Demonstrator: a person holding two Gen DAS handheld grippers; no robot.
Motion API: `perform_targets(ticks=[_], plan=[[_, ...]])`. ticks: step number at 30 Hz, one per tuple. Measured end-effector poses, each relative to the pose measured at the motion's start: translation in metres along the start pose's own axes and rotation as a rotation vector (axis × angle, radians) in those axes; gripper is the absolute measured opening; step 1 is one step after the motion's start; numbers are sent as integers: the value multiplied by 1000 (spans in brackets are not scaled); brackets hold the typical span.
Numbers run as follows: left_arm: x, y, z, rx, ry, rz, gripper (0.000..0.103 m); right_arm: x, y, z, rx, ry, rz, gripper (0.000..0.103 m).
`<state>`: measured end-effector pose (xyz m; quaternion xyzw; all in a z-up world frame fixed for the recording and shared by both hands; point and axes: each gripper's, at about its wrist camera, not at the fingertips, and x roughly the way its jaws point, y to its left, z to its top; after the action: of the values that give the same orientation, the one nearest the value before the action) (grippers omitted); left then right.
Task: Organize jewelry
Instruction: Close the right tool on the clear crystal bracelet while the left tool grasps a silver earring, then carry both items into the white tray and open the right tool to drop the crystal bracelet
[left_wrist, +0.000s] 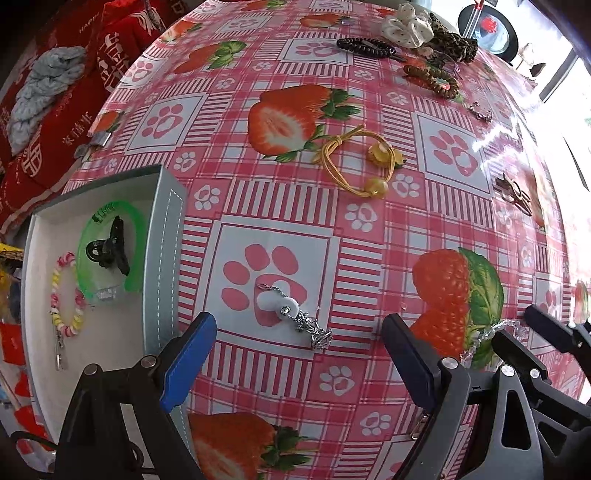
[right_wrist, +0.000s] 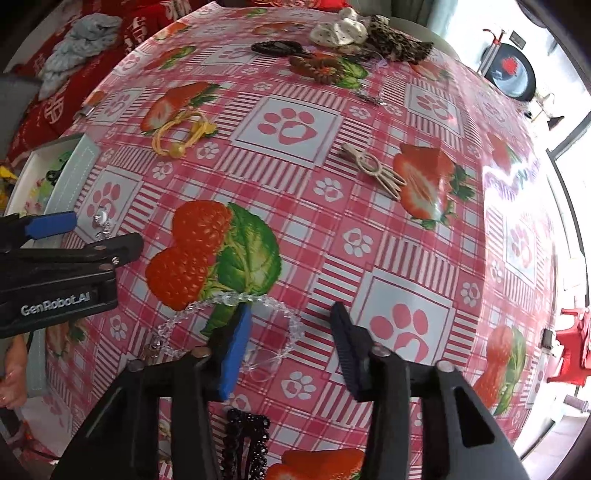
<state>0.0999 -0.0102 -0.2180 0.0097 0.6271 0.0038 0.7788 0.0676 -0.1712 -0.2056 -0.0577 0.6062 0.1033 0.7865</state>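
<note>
A grey jewelry box stands open at the table's left; it also shows in the right wrist view. Inside lie a green bangle, a black claw clip and a pastel bead bracelet. My left gripper is open, low over a silver chain with a white disc. My right gripper is open over a clear crystal bracelet, its left finger inside the loop. A yellow hair tie and a beige hair clip lie farther out.
At the far edge lie a black coil tie, a brown coil tie, a white scrunchie and a leopard scrunchie. A black beaded clip lies under my right gripper. Red bags sit beyond the table's left edge.
</note>
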Motion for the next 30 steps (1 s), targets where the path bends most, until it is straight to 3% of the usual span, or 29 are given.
perform_targets(ticks=[4,5,7,12,13,21,30], plan=[[-2,-1,-2,23,-12,-22,81,1,4,1,-13,-5,5,19],[-3,-3,-3,35,-17,-20,77,3,8,4,-11,-6,2,9],[-6,-9,-4,56,-27,-20,69,3,6,4,5,-6,5,7],[-10,-18,-4,85,-38,-38,19,2,-5,1,62,-5,22,6],[-10,-18,-4,87,-37,-42,15,1,-7,0,75,-6,32,6],[-30,-13,-10,74,-45,-135,15,-12,-25,-4,164,-20,92,6],[-55,0,-17,72,-68,-172,15,-30,-34,-4,218,-44,126,6]])
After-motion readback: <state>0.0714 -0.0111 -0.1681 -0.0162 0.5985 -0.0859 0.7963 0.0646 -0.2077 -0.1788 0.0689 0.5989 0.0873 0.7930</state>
